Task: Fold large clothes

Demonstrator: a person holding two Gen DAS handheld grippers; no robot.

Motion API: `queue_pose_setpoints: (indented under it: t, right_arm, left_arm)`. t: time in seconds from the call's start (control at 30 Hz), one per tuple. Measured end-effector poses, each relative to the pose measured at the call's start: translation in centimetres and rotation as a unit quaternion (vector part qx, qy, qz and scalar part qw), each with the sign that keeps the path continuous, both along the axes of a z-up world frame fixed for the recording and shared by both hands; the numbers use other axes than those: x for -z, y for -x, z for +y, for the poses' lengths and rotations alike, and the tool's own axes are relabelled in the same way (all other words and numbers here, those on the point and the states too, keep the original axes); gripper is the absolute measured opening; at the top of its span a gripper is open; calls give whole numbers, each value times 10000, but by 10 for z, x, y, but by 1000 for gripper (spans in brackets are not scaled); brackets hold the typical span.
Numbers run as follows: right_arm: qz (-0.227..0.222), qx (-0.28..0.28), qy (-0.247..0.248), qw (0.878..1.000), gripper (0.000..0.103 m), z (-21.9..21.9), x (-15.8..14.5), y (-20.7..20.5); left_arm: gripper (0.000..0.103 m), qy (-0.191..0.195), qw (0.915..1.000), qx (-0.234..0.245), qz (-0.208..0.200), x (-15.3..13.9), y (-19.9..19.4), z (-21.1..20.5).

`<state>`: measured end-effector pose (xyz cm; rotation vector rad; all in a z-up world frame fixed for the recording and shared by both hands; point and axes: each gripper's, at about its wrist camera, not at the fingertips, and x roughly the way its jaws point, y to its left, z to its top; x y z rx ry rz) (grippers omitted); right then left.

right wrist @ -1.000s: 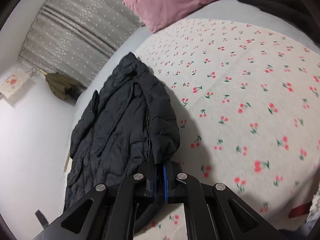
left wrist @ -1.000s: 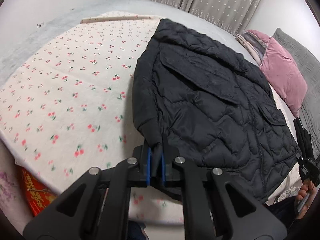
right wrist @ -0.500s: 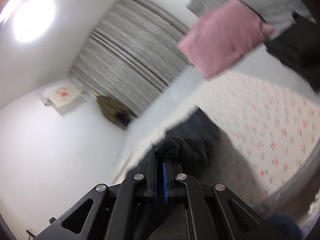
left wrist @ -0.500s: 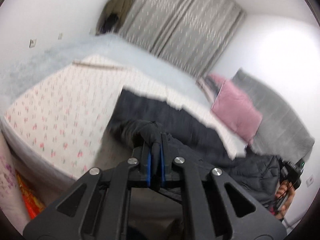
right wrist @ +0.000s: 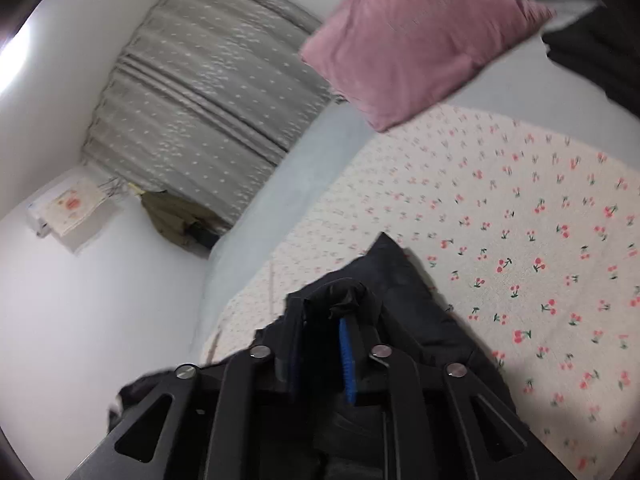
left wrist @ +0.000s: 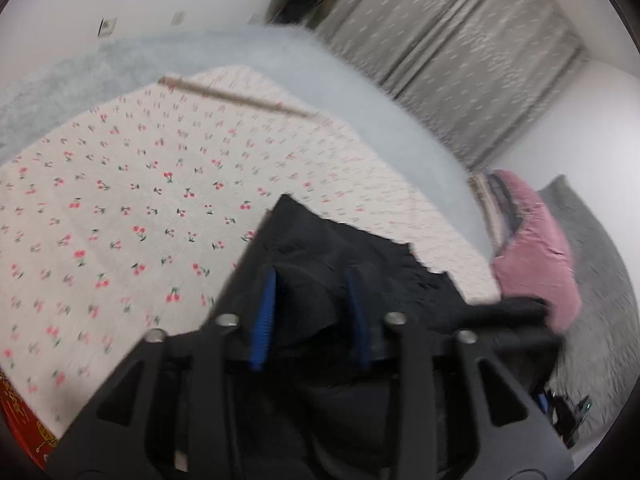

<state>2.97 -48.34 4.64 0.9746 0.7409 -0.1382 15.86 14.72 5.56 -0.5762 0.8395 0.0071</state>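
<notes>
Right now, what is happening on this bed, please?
A person is folding a black padded jacket on a bed with a cherry-print sheet, using a handheld gripper in each hand. The left gripper is opening, its blue fingers apart with jacket fabric between them. The right gripper is also opening, with a bunch of the jacket at its fingers. A pink pillow lies at the far end. The views are blurred.

The cherry-print sheet (left wrist: pixel 120 200) lies bare across most of the bed, giving open room toward its far edge. The black jacket (left wrist: pixel 340 248) heaps at the near edge, bunched right in front of both tongs. A pink pillow (right wrist: pixel 420 36) and grey cushion (left wrist: pixel 592 280) block the head corner.
</notes>
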Motion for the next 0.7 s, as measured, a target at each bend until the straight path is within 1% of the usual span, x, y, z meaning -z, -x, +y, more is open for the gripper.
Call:
queue_pose_setpoints:
  t: [0.03, 0.07, 0.1, 0.13, 0.17, 0.2, 0.27, 0.3, 0.33, 0.4, 0.43, 0.53, 0.57, 0.6, 0.63, 0.67, 0.7]
  right_arm:
    - [198, 50, 29, 9998, 21, -5, 10, -6]
    - [433, 129, 109, 9989, 23, -11, 17, -12]
    - [516, 185, 146, 9984, 24, -17, 21, -15]
    - [473, 173, 159, 9986, 24, -23, 23, -15]
    - [400, 128, 263, 9988, 27, -26, 21, -17]
    - [387, 91, 400, 9984, 30, -27, 20, -17]
    - [437, -43, 819, 9957, 50, -24, 17, -22]
    - [496, -186, 1020, 9934, 52, -20, 18, -28]
    - [566, -348, 1141, 9912, 52, -15, 21, -34]
    - [687, -670, 1204, 9881, 52, -6, 31, -50]
    - [801, -862, 1232, 9854, 52, 0, 38, -58]
    - [1140, -1151, 1449, 9761, 52, 14, 56, -73]
    - [1244, -1242, 1488, 9731, 49, 17, 63, -76]
    - [1292, -1297, 1491, 9717, 42, 19, 68, -76]
    - [1296, -1323, 1519, 9709, 24, 21, 69, -76]
    - [1295, -1316, 1585, 9700, 15, 21, 68, -76]
    - [1271, -1283, 1637, 9698, 13, 22, 66, -75]
  left_arm:
    - [51, -31, 9999, -77, 70, 4, -5, 1]
    - [53, -55, 9997, -208, 122, 7, -12, 4]
    - [53, -26, 9994, -310, 140, 11, -16, 9]
    - [56, 37, 9993, -359, 132, 13, -20, 12]
    - [60, 121, 9990, -401, 129, 17, -23, 17]
    - [62, 211, 9986, -458, 149, 25, -27, 21]
    - [64, 281, 9985, -383, 270, 36, -34, 22]
    - [64, 312, 9984, -257, 385, 43, -40, 20]
    - [64, 362, 9983, -115, 444, 48, -45, 17]
    - [64, 413, 9980, 126, 469, 53, -51, 10]
    - [64, 366, 9980, 217, 459, 53, -52, 6]
    - [64, 79, 9983, 338, 466, 53, -57, -6]
    - [64, 41, 9980, 395, 501, 55, -60, -10]
    - [64, 32, 9977, 458, 508, 57, -62, -14]
    - [58, -4, 9975, 499, 500, 58, -65, -18]
    - [40, -95, 9974, 516, 497, 58, -66, -21]
    - [31, -298, 9968, 514, 540, 58, -68, -25]
